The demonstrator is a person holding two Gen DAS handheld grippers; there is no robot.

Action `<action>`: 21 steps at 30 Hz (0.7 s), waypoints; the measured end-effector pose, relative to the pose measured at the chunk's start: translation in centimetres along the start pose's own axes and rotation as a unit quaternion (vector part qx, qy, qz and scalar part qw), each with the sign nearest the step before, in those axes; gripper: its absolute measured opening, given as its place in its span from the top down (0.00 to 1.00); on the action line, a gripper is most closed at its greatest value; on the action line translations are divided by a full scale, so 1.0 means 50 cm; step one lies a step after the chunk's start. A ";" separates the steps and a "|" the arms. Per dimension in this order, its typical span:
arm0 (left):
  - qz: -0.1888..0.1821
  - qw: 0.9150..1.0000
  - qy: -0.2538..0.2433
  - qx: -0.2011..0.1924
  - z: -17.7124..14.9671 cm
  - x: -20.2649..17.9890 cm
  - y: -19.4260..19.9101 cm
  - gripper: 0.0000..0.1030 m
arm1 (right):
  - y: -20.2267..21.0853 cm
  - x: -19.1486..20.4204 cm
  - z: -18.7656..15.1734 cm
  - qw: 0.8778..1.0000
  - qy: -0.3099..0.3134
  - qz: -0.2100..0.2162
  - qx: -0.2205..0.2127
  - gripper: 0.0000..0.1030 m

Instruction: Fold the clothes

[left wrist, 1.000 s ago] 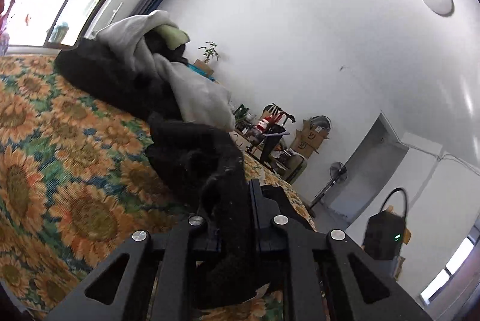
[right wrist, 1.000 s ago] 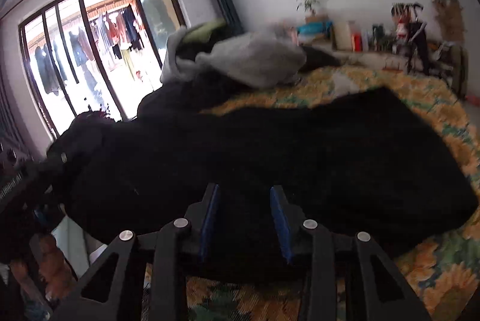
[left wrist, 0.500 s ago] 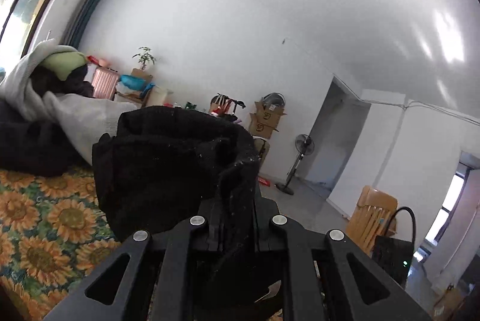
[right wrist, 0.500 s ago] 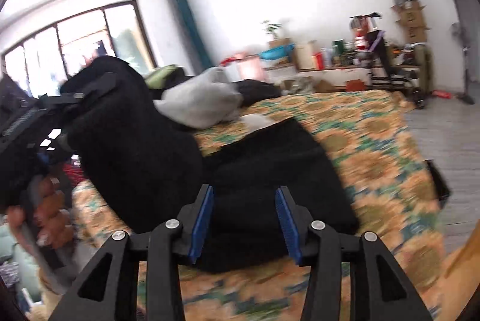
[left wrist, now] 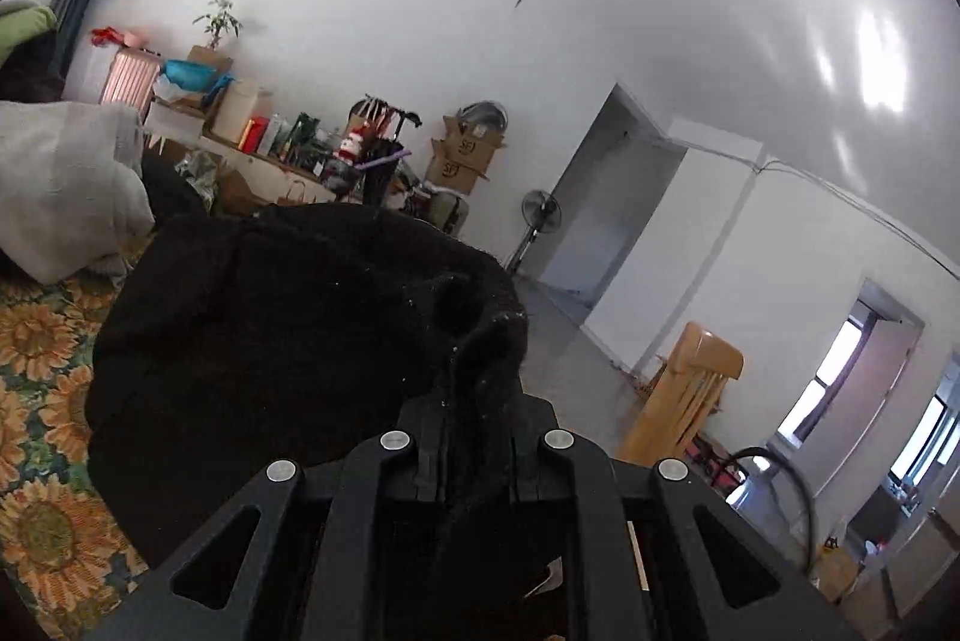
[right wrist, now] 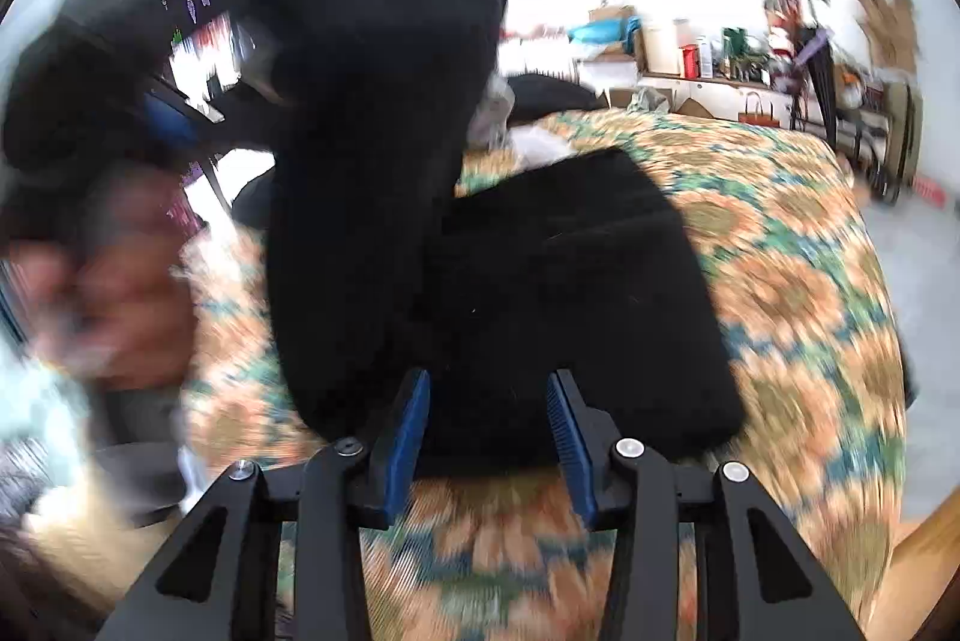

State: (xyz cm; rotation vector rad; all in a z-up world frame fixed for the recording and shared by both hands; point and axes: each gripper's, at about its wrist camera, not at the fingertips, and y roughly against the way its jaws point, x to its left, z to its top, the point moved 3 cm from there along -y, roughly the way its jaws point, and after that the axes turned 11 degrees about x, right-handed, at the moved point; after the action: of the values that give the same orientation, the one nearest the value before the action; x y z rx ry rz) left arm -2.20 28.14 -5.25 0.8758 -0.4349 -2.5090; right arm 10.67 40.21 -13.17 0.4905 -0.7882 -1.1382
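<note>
A black garment lies flat on the sunflower bed cover. Its left part is pulled up into a tall hanging fold. My left gripper is shut on that raised cloth, which bunches over and hides its fingertips. In the right wrist view the left gripper is a dark blur at the top left, with a person's hand below it. My right gripper stands open low over the garment's near edge. Black cloth shows between its blue pads, with no pinch visible.
A grey garment pile sits at the far left of the bed. A cluttered shelf and boxes line the back wall. A fan and a wooden chair stand on the floor past the bed.
The left gripper rose and swung right with the black cloth, so the grey pile slid to the left edge of its view. The right gripper's jaws widened and it drew back to the garment's near edge.
</note>
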 end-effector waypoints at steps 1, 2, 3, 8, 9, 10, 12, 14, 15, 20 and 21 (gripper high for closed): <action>0.001 1.000 0.008 0.026 0.003 0.003 -0.033 0.88 | 0.025 -0.018 -0.009 1.000 -0.016 0.000 -0.018 0.49; 0.002 0.999 0.016 0.050 0.005 0.005 -0.064 0.88 | 0.047 -0.035 -0.018 0.999 -0.031 -0.005 -0.034 0.46; 0.003 0.997 0.028 0.070 0.003 0.007 -0.092 0.88 | 0.064 -0.050 -0.025 0.998 -0.041 -0.023 -0.044 0.41; 0.045 0.985 0.048 0.162 -0.029 0.014 -0.200 0.88 | 0.092 -0.108 -0.037 0.992 -0.079 -0.082 -0.053 0.40; 0.055 0.983 0.045 0.171 -0.034 0.010 -0.211 0.88 | 0.090 -0.113 -0.037 0.991 -0.084 -0.087 -0.053 0.40; 0.065 0.981 0.043 0.180 -0.038 0.006 -0.223 0.88 | 0.088 -0.118 -0.037 0.990 -0.089 -0.091 -0.052 0.40; 0.074 0.979 0.044 0.187 -0.041 0.002 -0.234 0.87 | 0.086 -0.130 -0.038 0.989 -0.099 -0.101 -0.054 0.40; 0.071 0.980 0.042 0.183 -0.038 0.004 -0.230 0.82 | 0.085 -0.132 -0.034 0.987 -0.103 -0.111 -0.056 0.39; 0.056 0.983 0.031 0.171 -0.037 0.006 -0.218 0.72 | 0.086 -0.129 -0.036 0.987 -0.103 -0.113 -0.056 0.38; -0.049 0.994 -0.014 0.098 -0.046 -0.028 -0.146 0.19 | 0.099 -0.103 -0.053 0.987 -0.099 -0.115 -0.050 0.35; -0.066 0.994 -0.017 0.091 -0.045 -0.031 -0.130 0.19 | 0.104 -0.100 -0.054 0.987 -0.096 -0.119 -0.052 0.35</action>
State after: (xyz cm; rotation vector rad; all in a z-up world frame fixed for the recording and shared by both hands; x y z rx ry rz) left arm -1.64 34.13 -8.95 0.9584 -0.6461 -2.6391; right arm 14.88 46.64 -12.75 0.3978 -0.8475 -1.4585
